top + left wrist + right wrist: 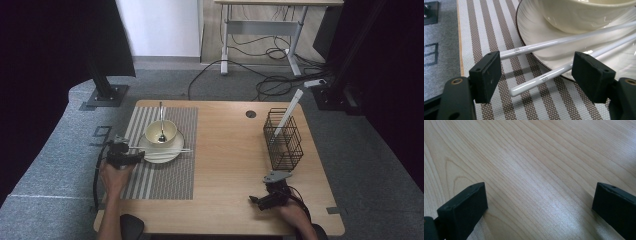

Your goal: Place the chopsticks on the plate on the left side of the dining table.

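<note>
- We find the two white chopsticks [554, 43] lying across the near rim of the plate [529, 30], their butt ends overhanging onto the striped placemat [499, 30]; the bowl [161, 132] with a spoon [161, 125] sits on that plate.
- The left gripper [536, 72] has its jaws parted, one on each side of the chopstick ends; the pads press on neither stick, though the upper stick passes close by the left pad.
- We judge the chopsticks set down and released; backing the gripper away remains.
- In the high view the long axis of the chopsticks [162, 150] runs roughly left to right across the table, butts toward the left gripper [131, 156], tips toward the table's middle.
- The right gripper [257, 201] rests open over bare table [536, 157], holding nothing, near the wire basket [283, 140], which holds one white utensil.
</note>
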{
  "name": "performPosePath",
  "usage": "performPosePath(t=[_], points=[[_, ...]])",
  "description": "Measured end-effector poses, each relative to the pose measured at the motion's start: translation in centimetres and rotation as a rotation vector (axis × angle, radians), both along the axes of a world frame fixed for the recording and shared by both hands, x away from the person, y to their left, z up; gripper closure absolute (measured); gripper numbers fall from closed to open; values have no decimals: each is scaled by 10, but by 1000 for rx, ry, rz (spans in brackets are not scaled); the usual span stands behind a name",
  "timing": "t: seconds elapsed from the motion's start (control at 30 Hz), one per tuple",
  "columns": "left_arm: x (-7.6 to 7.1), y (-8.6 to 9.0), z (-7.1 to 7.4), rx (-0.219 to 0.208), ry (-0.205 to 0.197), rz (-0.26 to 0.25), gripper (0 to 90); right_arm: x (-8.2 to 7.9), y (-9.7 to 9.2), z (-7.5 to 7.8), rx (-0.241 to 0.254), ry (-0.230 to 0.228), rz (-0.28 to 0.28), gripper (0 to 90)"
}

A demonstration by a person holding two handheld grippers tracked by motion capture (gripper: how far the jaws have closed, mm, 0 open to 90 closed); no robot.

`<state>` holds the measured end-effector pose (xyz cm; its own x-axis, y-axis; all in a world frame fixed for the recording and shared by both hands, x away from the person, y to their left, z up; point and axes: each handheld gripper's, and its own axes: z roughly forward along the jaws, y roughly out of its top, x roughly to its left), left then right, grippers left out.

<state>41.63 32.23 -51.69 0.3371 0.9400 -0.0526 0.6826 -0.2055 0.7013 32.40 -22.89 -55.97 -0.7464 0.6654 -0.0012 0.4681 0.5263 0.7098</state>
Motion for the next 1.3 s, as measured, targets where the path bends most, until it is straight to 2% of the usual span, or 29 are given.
performPosePath(t=[0.13, 0.33, 0.6, 0.9, 1.03, 1.23, 1.3], points=[[1, 0, 0, 2, -3, 5, 206, 0, 0, 0, 1, 0, 0, 0], [-2, 5, 0, -54, -33, -2, 168, 0, 0, 0, 1, 0, 0, 0], [-13, 10, 4, -94, -75, -15, 138, 0, 0, 0, 1, 0, 0, 0], [-22, -3, 5, -123, -106, -103, 0, 0, 0, 0, 2, 0, -1, 0], [-25, -14, 3, -147, -126, -162, 0, 0, 0, 0, 2, 0, -1, 0], [-26, -27, -1, -184, -138, -221, 0, 0, 0, 0, 2, 0, -1, 0], [-27, -33, -2, -182, -138, -247, 0, 0, 0, 0, 1, -1, -1, 0]])
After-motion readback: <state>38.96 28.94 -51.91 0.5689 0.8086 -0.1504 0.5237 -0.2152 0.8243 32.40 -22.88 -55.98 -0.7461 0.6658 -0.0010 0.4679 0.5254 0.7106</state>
